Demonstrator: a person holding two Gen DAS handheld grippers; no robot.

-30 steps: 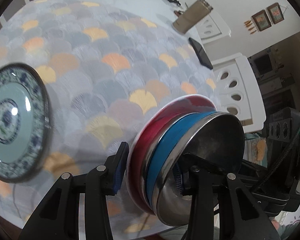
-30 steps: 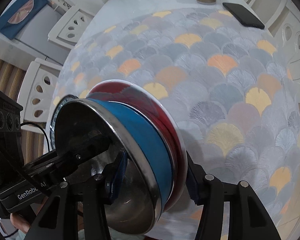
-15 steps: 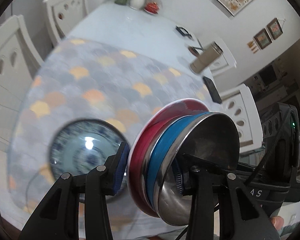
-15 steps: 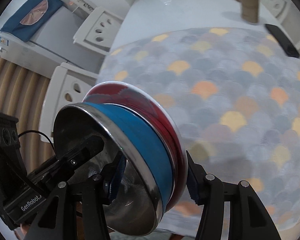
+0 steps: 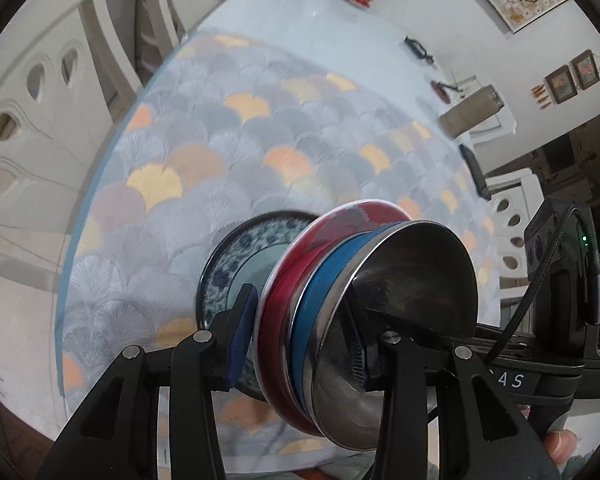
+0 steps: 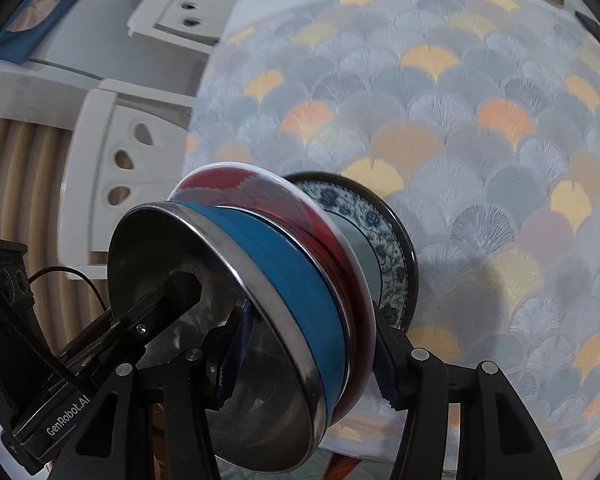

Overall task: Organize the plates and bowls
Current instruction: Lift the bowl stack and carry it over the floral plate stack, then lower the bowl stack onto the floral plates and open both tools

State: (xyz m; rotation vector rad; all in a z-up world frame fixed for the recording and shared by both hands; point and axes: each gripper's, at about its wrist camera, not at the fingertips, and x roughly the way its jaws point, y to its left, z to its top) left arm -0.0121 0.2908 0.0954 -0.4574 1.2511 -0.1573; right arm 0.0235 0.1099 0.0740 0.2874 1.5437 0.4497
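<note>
Left wrist view: left gripper (image 5: 296, 344) w/ fingers (image 5: 240, 336) clamped on a stack held on edge, tilted – steel bowl (image 5: 404, 320) w/ blue band nested in a red bowl (image 5: 300, 280) w/ white rim. One pad sits on the red underside, other inside the steel bowl. Right gripper (image 5: 412, 334) reaches in from the right, also gripping the stack. Stack hangs above the surface (image 5: 260, 140) w/ scallop-pattern cloth, near its near edge; blue-and-white plate (image 5: 236, 256) lies flat on the cloth directly behind the stack, partly hidden. Tan tumbler (image 5: 470, 110) and black phone (image 5: 474, 172) sit toward the far right edge. A sec ago the plate was far left in this view; now centred behind the bowls.

Right wrist view: right gripper (image 6: 308, 352), fingers (image 6: 384, 368) clamped on same stack, steel bowl (image 6: 204, 320) facing camera, red bowl (image 6: 276, 196) behind. Left gripper (image 6: 172, 292) pinches the bowl from the left. Plate (image 6: 384, 236) peeks out just past the red rim, near the left edge of the surface (image 6: 460, 120). Earlier only a sliver of plate showed at the stack's left.
</note>
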